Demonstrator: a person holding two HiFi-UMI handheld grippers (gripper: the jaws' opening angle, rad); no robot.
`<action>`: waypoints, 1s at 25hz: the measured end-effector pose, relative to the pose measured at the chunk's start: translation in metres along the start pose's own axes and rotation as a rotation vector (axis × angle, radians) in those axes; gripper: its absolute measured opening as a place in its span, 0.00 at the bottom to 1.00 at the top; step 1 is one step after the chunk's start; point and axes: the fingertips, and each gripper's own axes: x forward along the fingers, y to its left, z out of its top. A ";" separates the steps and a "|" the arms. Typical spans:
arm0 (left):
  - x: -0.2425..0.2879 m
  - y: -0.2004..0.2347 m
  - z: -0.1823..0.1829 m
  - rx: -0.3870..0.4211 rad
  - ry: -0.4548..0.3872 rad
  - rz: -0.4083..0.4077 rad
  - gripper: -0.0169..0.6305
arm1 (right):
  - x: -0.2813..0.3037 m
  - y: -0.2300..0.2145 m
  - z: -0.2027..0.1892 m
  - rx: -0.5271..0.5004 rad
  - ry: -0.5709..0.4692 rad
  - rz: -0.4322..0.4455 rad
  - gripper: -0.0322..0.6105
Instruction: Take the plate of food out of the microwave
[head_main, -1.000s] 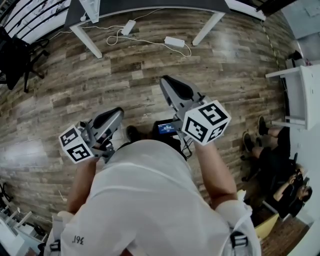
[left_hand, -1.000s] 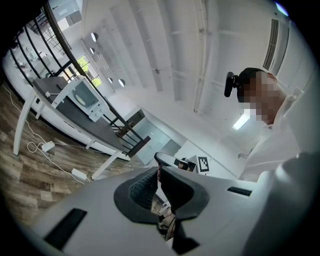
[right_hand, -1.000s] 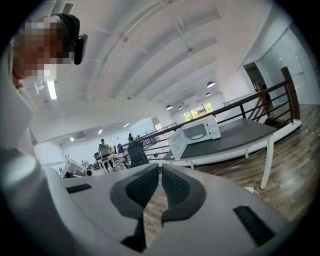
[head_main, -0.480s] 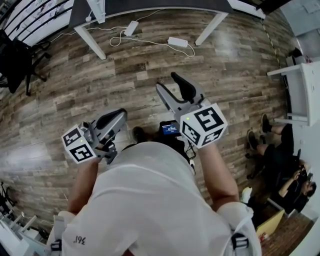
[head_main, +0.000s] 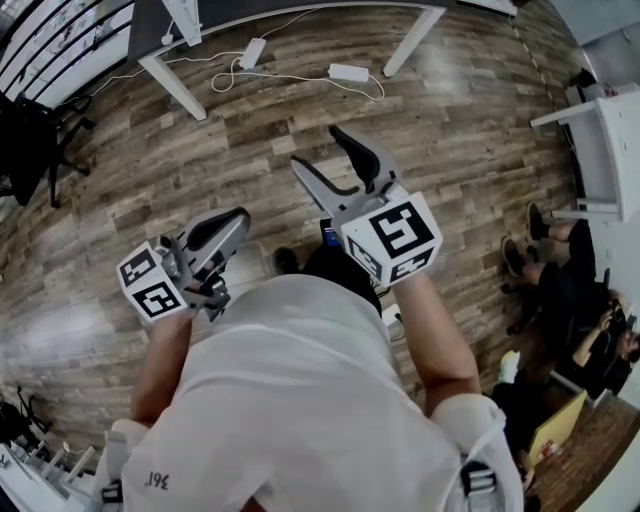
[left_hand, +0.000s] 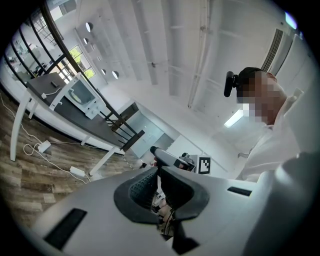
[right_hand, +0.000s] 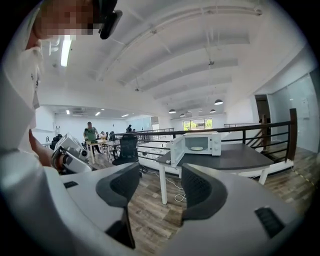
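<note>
Right gripper view: right tool (right_hand: 161, 187) is empty, its jaws just opened wide, presumably readied for the plate. Left tool (left_hand: 159, 187) is closed on nothing, idle. Farther off, right of centre, the microwave (right_hand: 216, 143) stands on the desk (right_hand: 235, 159), door open. The plate of food (right_hand: 197, 148) sits inside, well out of reach.

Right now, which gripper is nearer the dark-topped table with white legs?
Right. The right gripper reaches ahead toward the dark-topped table; the left gripper hangs further back, both well short of it.
</note>
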 end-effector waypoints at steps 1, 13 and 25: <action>0.002 0.000 0.000 0.001 0.001 -0.003 0.06 | 0.001 0.002 0.000 -0.024 0.012 0.002 0.43; 0.049 0.050 0.033 -0.001 -0.023 0.043 0.06 | 0.053 -0.045 -0.019 -0.048 0.115 0.134 0.36; 0.154 0.128 0.121 0.016 -0.101 0.134 0.06 | 0.115 -0.195 0.007 -0.008 0.115 0.149 0.28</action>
